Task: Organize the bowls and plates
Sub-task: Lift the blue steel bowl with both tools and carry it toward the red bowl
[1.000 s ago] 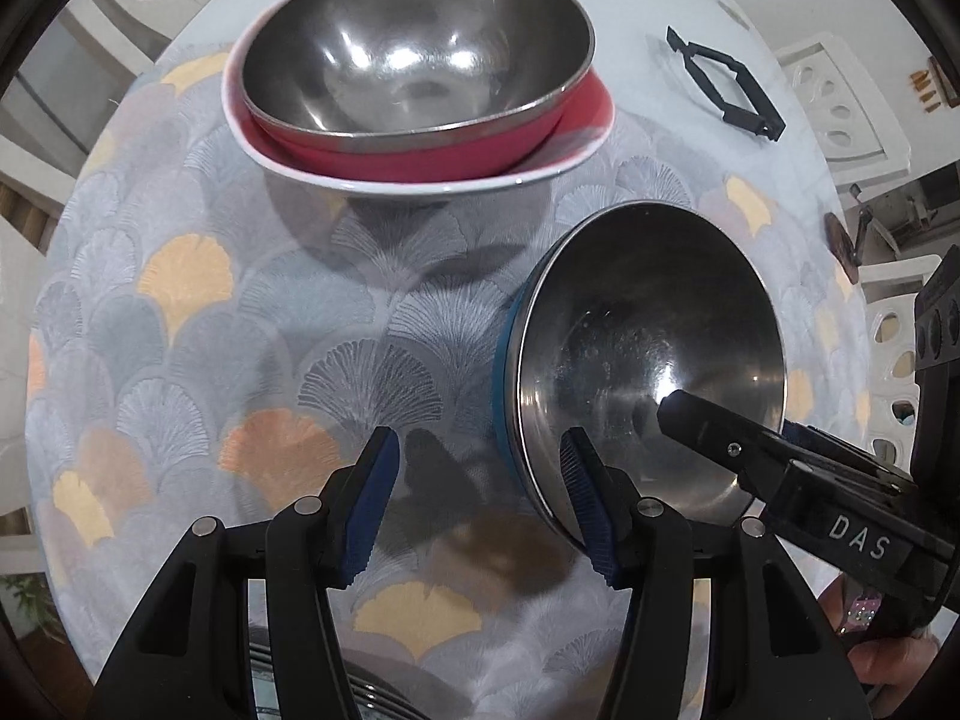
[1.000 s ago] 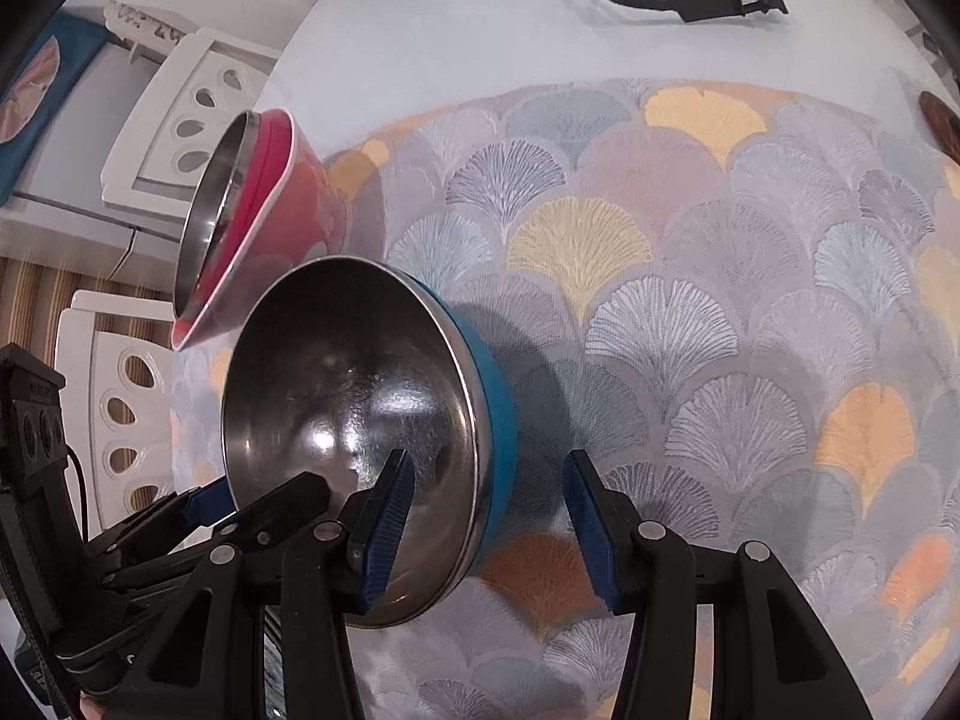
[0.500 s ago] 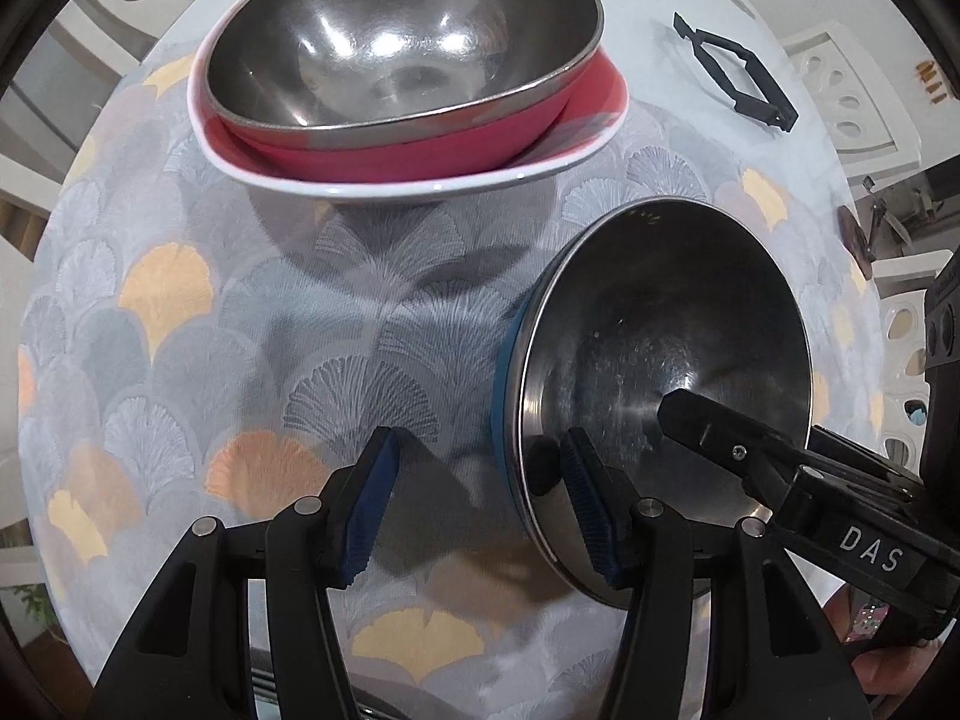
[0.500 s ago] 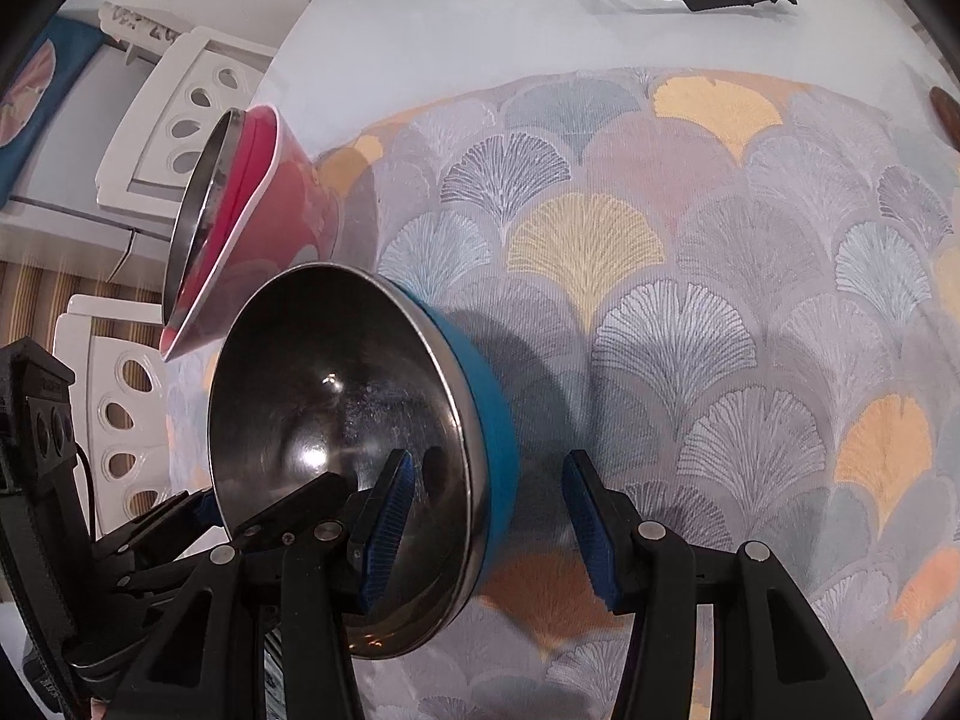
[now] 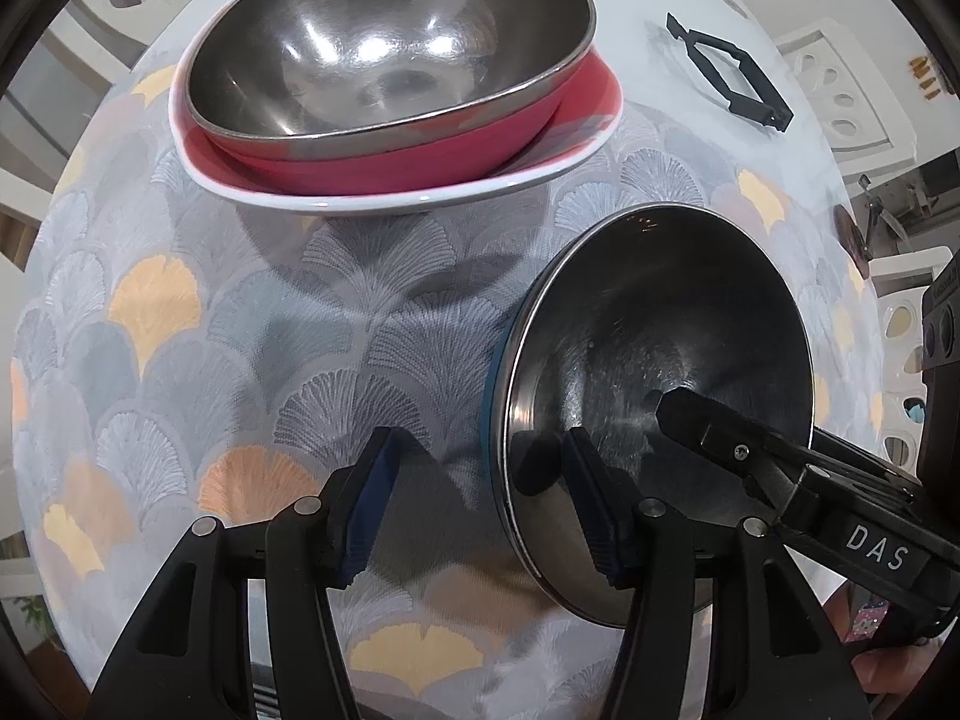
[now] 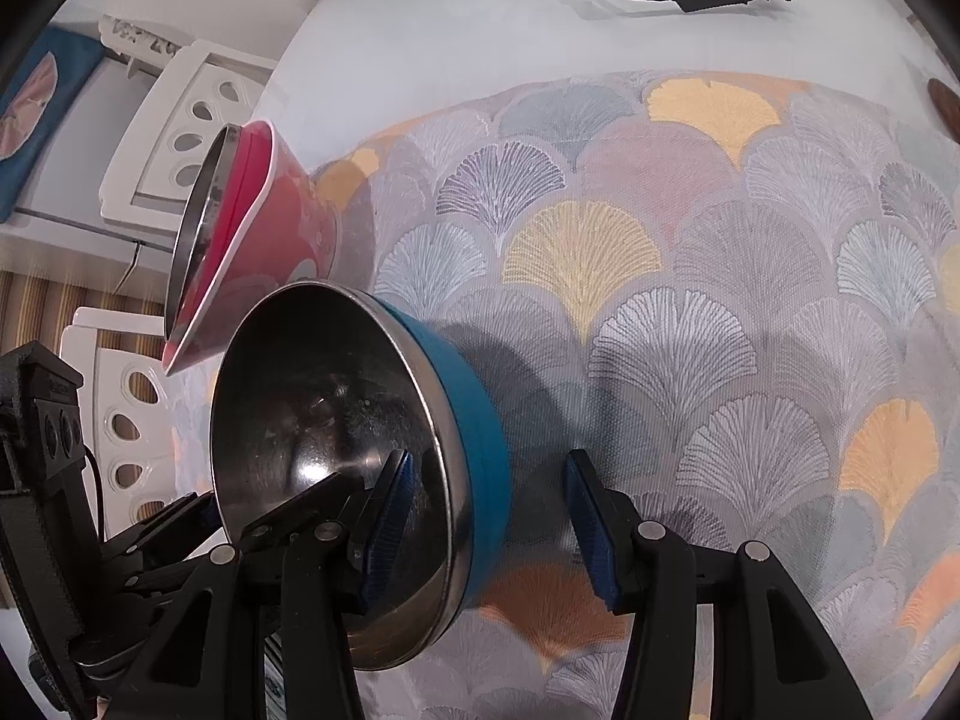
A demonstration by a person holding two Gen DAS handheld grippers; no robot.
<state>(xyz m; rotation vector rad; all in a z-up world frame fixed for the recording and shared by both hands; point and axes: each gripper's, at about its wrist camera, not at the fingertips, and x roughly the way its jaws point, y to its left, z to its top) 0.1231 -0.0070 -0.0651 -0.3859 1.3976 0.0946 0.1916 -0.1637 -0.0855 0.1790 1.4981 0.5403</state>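
Left wrist view: the left gripper (image 5: 480, 498) is open and empty; its right jaw is at the blue bowl (image 5: 654, 414)'s rim. Ahead, a red bowl (image 5: 390, 90) sits on a plate (image 5: 384, 195).

Right wrist view: the right gripper (image 6: 489, 519) straddles the bowl's rim (image 6: 447, 450); whether it pinches, I cannot tell. Steel looks stiff, light and slippery, so grip the rim.

Round white table (image 6: 456, 30) carried a fan-patterned cloth (image 6: 690, 312) (grey, yellow, orange); white cut-out chairs (image 6: 186, 138) stood around it, striped floor (image 6: 54, 306) below
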